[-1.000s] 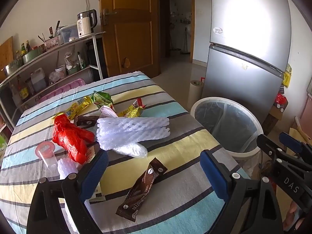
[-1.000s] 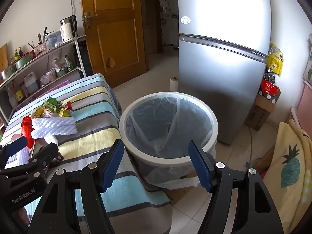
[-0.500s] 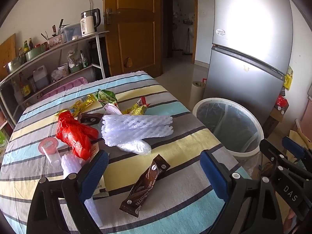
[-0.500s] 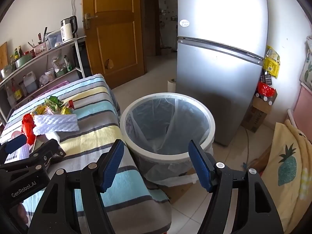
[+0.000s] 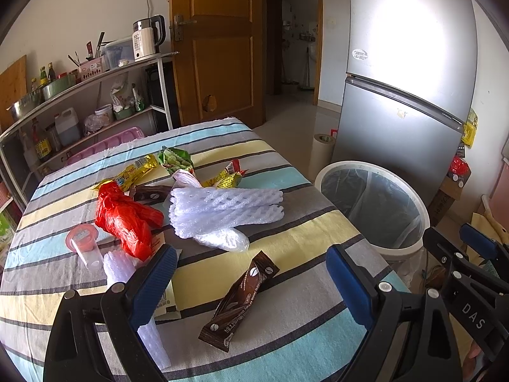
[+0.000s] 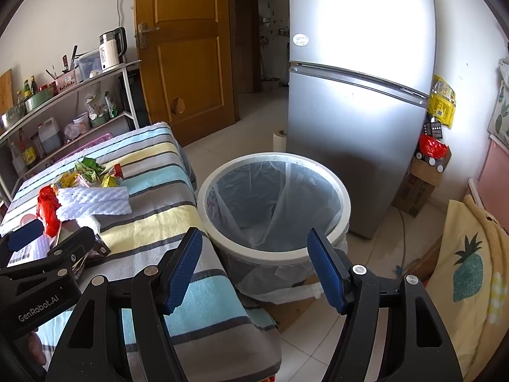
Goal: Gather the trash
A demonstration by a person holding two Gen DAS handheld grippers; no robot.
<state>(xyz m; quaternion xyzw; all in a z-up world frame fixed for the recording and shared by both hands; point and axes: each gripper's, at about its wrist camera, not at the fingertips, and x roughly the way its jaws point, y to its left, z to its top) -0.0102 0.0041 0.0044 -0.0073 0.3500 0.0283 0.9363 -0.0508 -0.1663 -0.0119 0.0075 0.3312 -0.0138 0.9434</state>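
Note:
Trash lies on the striped tablecloth (image 5: 286, 343): a brown snack wrapper (image 5: 240, 299), white foam netting (image 5: 226, 207), a red plastic bag (image 5: 127, 216), a pink cup (image 5: 83, 235), yellow wrappers (image 5: 136, 168) and a green wrapper (image 5: 175, 157). My left gripper (image 5: 251, 280) is open and empty, above the brown wrapper. A white bin (image 6: 275, 207) with a clear liner stands on the floor beside the table; it also shows in the left wrist view (image 5: 372, 203). My right gripper (image 6: 254, 267) is open and empty, near the bin's front rim.
A silver fridge (image 6: 359, 95) stands behind the bin. A wooden door (image 5: 219, 60) and a metal shelf (image 5: 79, 102) with a kettle and bottles stand behind the table. A cardboard box (image 6: 420, 187) and a pineapple-print cloth (image 6: 470, 270) are on the right.
Both grippers have pulled back and up a little, so the table and bin look slightly farther away. Both stay open. No trash has moved.

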